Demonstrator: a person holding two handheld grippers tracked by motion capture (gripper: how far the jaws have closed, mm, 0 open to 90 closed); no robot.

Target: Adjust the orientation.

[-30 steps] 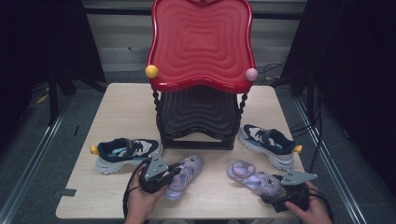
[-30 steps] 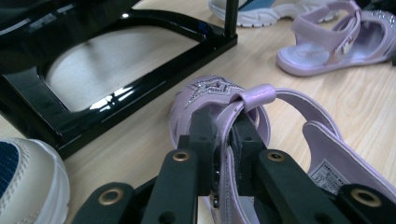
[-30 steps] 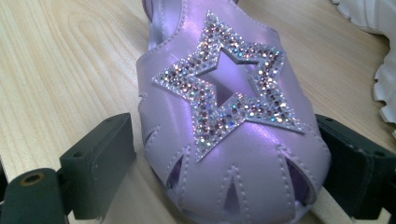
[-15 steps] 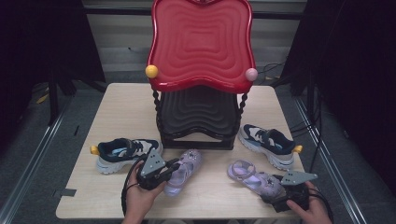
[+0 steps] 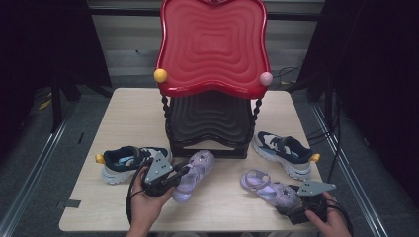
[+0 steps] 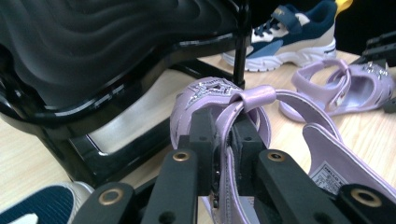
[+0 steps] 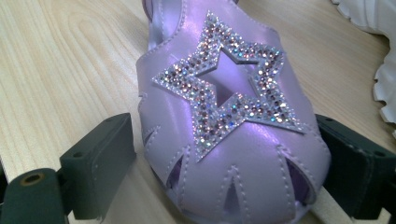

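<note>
Since a second ago my left tongs (image 5: 179,174) have lifted a little, and the lilac sandal (image 5: 193,170) clamped by its side wall between them now tips up off the tabletop (image 5: 123,113), toe toward the black lower shelf (image 5: 210,118) of the red-topped rack. My right tongs (image 5: 292,207) sit apart around the toe of the other lilac sandal (image 5: 269,187), jaws beside it and not pressing. I judge this pair is headed for the rack, left one first.
</note>
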